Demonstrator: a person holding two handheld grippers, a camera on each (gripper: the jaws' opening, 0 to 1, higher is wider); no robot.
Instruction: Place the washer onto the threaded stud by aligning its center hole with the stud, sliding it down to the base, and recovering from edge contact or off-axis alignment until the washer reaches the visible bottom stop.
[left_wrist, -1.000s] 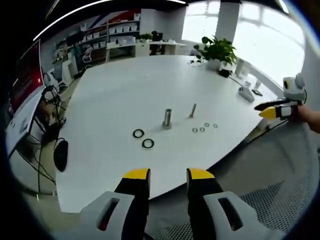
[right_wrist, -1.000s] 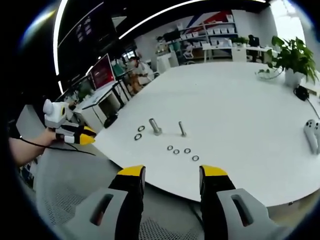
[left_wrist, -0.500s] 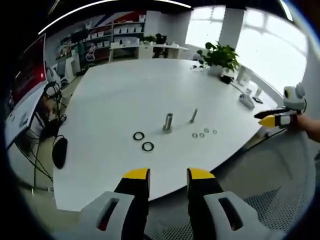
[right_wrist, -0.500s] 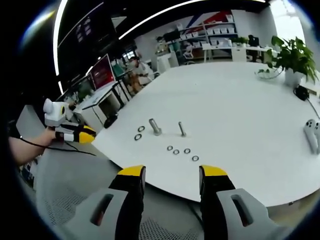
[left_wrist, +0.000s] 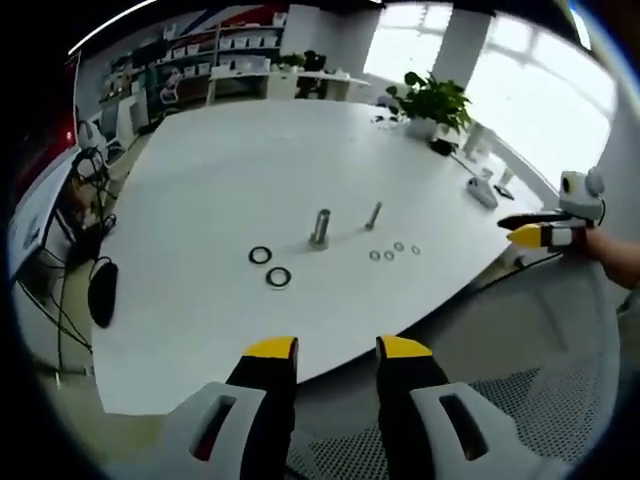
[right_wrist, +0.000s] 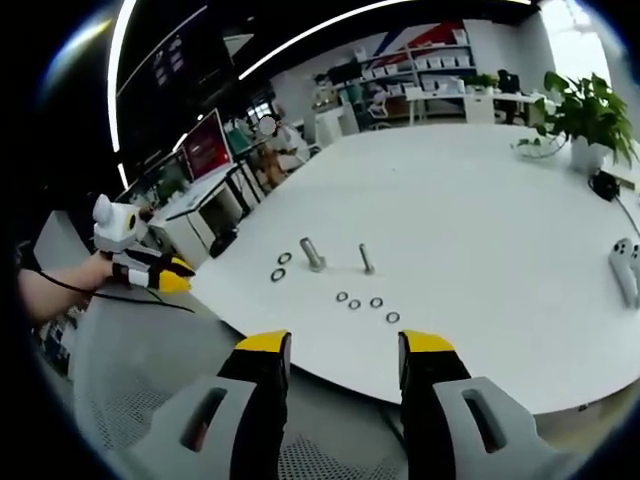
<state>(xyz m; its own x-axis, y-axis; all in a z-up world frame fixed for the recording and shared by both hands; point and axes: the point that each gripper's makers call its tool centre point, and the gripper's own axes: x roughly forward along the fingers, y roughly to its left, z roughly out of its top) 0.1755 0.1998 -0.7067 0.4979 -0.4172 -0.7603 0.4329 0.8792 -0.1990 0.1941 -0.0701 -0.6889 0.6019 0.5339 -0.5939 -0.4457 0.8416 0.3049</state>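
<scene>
1. Near the table (right_wrist: 480, 200) front edge, four small washers (right_wrist: 367, 303) lay just before the thin upright stud (right_wrist: 366, 259).
2. I held the right gripper (right_wrist: 340, 345) and left gripper (left_wrist: 335, 348) unclenched, empty, short of the edge.
3. Washers lay straight ahead of the right gripper, probably the nearer.

A white table (left_wrist: 200, 170) carries everything. Near its front edge stand a thick stud (left_wrist: 320, 228) and a thin stud (left_wrist: 373, 216), with two dark rings (left_wrist: 269, 267) beside them and four small washers (left_wrist: 393, 250). A potted plant (left_wrist: 430, 105) stands toward the far edge, beside what may be a controller (right_wrist: 625, 268).
</scene>
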